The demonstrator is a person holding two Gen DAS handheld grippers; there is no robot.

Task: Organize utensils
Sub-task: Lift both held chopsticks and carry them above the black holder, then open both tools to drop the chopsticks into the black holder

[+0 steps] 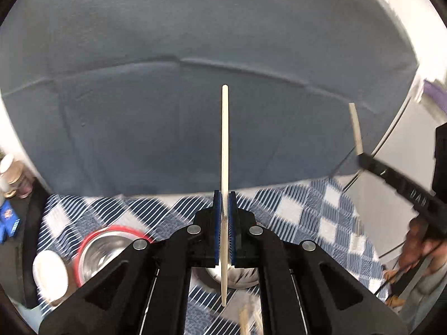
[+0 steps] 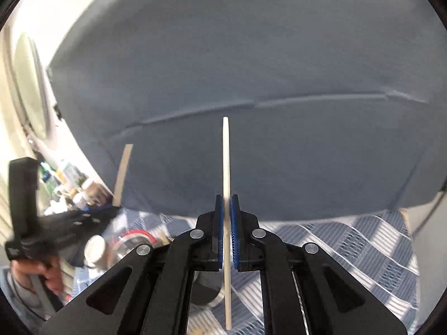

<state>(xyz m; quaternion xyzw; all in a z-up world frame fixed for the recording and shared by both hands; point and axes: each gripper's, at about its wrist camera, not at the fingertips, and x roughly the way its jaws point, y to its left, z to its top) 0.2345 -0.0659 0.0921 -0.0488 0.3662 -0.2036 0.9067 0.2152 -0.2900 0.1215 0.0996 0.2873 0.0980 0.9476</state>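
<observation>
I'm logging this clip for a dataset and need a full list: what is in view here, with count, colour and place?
Flat pale wooden stick: one, cream, clamped upright in left gripper.
Second flat pale wooden stick: one, cream, clamped upright in right gripper.
Round steel bowl with red rim: one, silver and red, lower left on the cloth.
White round lid: one, beside the bowl.
Blue and white checked cloth: one, under everything.
Grey cushioned backrest: one, behind.
Jars on a side shelf: several, blurred.
Left gripper: black, blue pads, jaws closed.
Right gripper: same, jaws closed.
</observation>
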